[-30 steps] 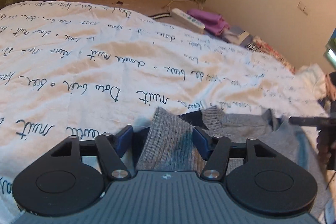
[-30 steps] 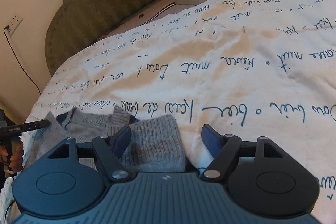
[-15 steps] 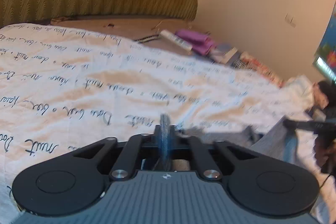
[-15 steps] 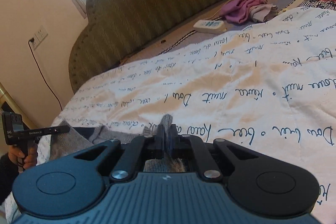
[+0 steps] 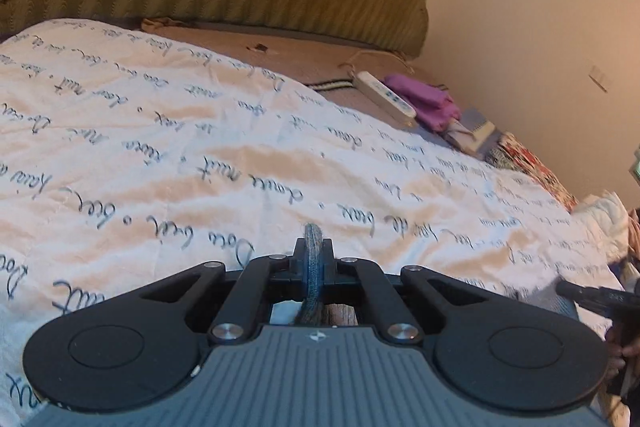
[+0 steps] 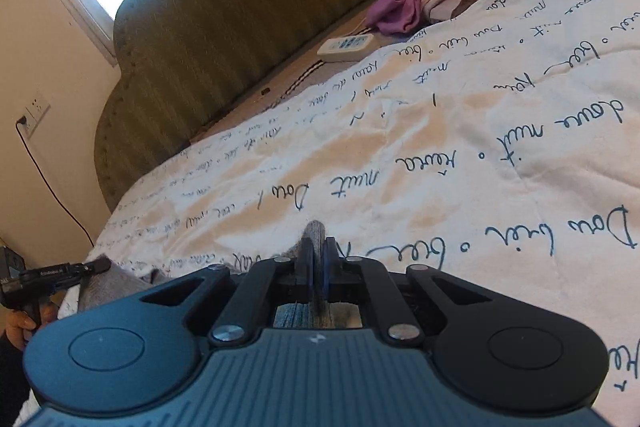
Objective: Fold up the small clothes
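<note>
While the left gripper [image 5: 314, 255] pinches a bunched fold of the grey knit garment [image 5: 313, 267] tight between its jaws above the white bedspread [image 5: 200, 155] printed with dark script, the right gripper [image 6: 314, 267] likewise has its jaws clamped on a fold of the same garment [image 6: 316, 233]. More of the grey knit lies on the spread at the left of the right wrist view. Further right, near the green headboard [image 6: 260, 7], lie a white remote [image 6: 346, 47] and purple cloth [image 6: 404, 7].
</note>
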Tool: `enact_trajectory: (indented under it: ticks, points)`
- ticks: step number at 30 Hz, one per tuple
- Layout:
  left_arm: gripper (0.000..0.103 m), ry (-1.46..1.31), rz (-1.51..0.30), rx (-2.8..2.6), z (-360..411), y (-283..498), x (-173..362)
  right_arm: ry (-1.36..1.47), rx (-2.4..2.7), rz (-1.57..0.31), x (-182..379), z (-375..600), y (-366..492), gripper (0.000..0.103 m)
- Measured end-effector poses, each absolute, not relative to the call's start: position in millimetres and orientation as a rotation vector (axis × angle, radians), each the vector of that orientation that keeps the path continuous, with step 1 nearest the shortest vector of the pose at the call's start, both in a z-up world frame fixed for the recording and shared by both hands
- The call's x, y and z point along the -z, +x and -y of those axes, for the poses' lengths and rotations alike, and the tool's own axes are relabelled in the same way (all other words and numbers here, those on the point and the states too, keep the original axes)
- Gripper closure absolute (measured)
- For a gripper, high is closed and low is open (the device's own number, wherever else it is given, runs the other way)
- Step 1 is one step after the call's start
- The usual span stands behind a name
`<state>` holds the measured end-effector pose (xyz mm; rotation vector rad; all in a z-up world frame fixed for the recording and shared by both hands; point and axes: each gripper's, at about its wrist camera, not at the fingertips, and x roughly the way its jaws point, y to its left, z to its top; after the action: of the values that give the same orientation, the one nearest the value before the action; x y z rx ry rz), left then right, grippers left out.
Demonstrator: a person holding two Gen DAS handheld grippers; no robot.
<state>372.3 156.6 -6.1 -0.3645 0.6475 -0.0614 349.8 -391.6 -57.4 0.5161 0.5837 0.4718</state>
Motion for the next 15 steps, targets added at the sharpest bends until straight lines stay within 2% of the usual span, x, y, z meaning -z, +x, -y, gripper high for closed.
enact_trajectory:
  ticks: [3,7,9,10,13,15]
  points:
    - [0.101,-0.366,-0.647,-0.002,-162.5,384.2,8.6,0.548,-0.459,-0.574,59.1,394.6,353.5,0.099]
    - [0.1,-0.317,-0.759,-0.033,-157.9,400.2,32.0,0.526,-0.427,-0.649,75.9,389.4,359.9,0.099]
    - [0.08,-0.302,-0.775,-0.058,-157.0,396.8,40.3,0.546,-0.411,-0.658,82.0,388.3,359.0,0.098]
    - [0.08,-0.322,-0.759,-0.055,-159.1,391.1,39.0,0.568,-0.404,-0.657,82.4,389.6,357.7,0.098]
    - [0.066,-0.328,-0.72,-0.082,-162.3,368.1,22.2,0.566,-0.368,-0.661,70.6,393.4,346.8,0.093]
    - [0.066,-0.26,-0.622,-0.123,-150.1,340.2,1.1,0.498,-0.335,-0.599,53.0,392.1,326.4,0.091]
